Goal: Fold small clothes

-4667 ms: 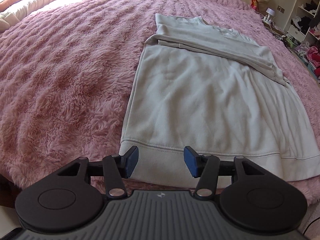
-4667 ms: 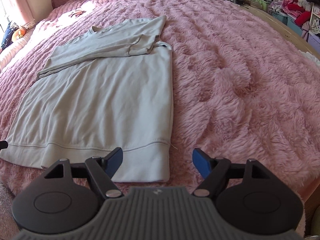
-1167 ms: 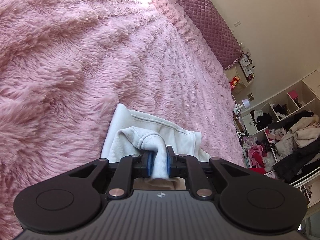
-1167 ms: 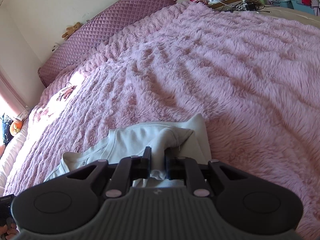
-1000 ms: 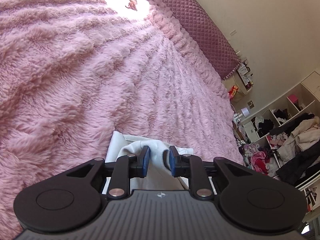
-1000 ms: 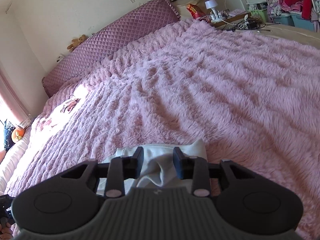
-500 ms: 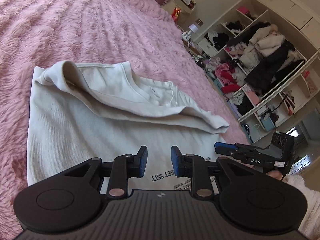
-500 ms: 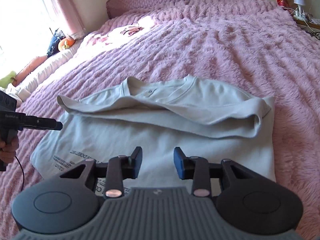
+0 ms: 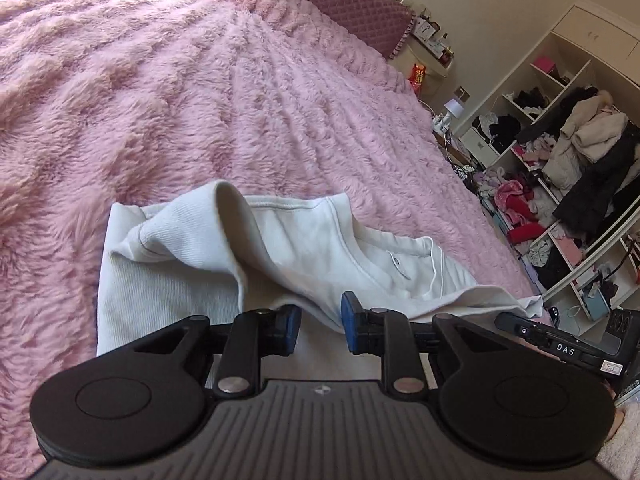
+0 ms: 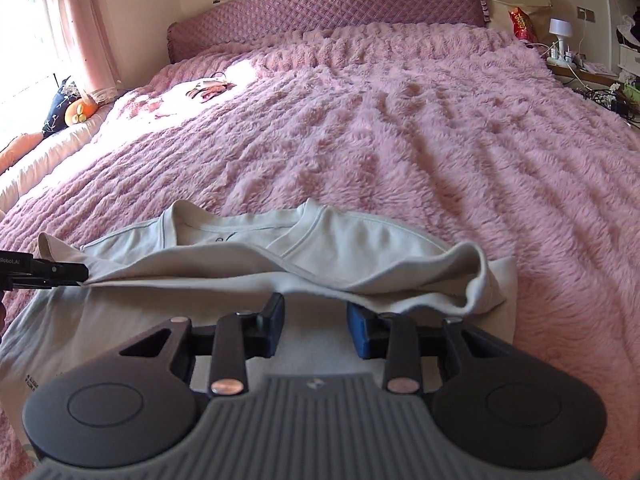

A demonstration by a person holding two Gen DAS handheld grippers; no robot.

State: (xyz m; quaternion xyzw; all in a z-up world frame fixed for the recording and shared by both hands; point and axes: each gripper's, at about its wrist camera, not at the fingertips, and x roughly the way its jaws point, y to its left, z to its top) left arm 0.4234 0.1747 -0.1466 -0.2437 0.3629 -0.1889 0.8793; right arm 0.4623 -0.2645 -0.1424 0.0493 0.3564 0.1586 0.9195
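A pale grey sweatshirt (image 9: 288, 248) lies folded in half on the pink fluffy bedspread (image 9: 160, 100), its hem laid up over the collar with a loose raised fold. It also shows in the right wrist view (image 10: 360, 256). My left gripper (image 9: 318, 328) is open and empty, hovering just above the near part of the sweatshirt by its left end. My right gripper (image 10: 316, 330) is open and empty, low over the sweatshirt near its right end. The right gripper's body (image 9: 560, 344) shows at the left view's right edge, and the left gripper's tip (image 10: 52, 270) at the right view's left edge.
A quilted purple headboard (image 10: 340, 8) stands at the far end of the bed. Open wardrobe shelves with clothes (image 9: 560, 160) are off the bed's right side. A nightstand with a lamp and cables (image 10: 568, 52) is at the far right. Small items (image 10: 208, 88) lie in the sunlit patch.
Both grippers carried the hem up over the collar, opened and let go of it. Since half a second ago both have tilted back toward the folded top edge, jaws a little wider.
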